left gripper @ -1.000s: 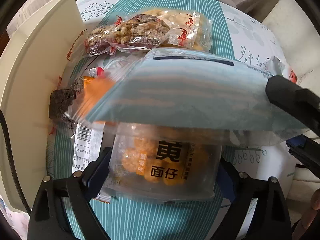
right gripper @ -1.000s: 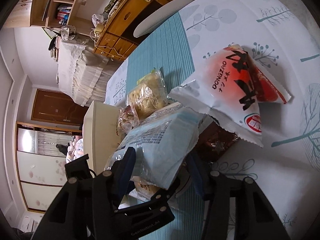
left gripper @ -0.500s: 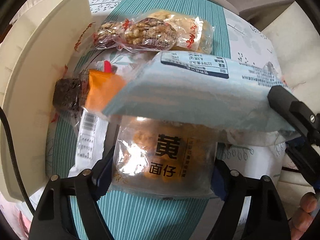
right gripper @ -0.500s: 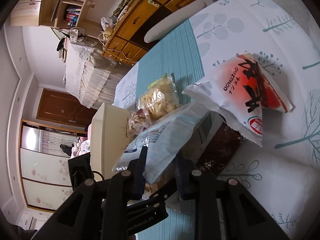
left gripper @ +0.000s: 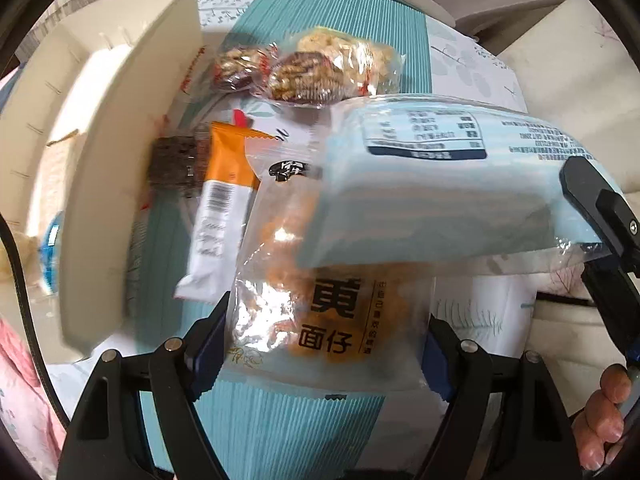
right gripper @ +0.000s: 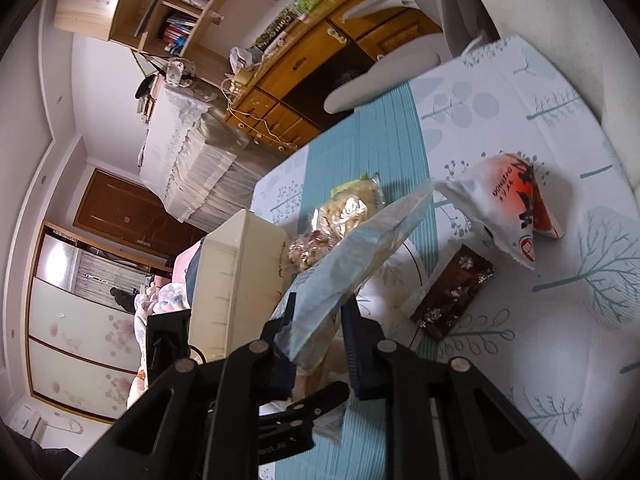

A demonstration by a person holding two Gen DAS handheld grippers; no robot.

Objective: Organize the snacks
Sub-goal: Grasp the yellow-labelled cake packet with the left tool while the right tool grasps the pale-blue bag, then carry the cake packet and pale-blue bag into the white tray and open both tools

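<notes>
My left gripper [left gripper: 324, 340] points almost straight down and is shut on a clear bag of yellow snacks [left gripper: 320, 300], its pads pressing both side edges. The bag hangs above the teal table runner [left gripper: 280, 420]. A light blue packet [left gripper: 432, 200] crosses over the bag's top. My right gripper [right gripper: 318, 320] is shut on that packet's [right gripper: 360, 252] near end and holds it tilted up off the table. In the left wrist view a black finger [left gripper: 588, 192] of the right gripper shows at the right edge.
A cream storage bin [left gripper: 100, 140] stands at the left. Beside it lie nut packets [left gripper: 300, 76], an orange-and-white bar [left gripper: 222, 208] and a dark bar [left gripper: 176, 160]. A red-and-white bag [right gripper: 516, 216] and a brown bar [right gripper: 452, 292] lie to the right. A person's fingers [left gripper: 604, 412] show low right.
The right jaws closed on the blue packet and lifted it. The left gripper gripped the yellow snack bag and rose with it. The snacks left on the table look farther away.
</notes>
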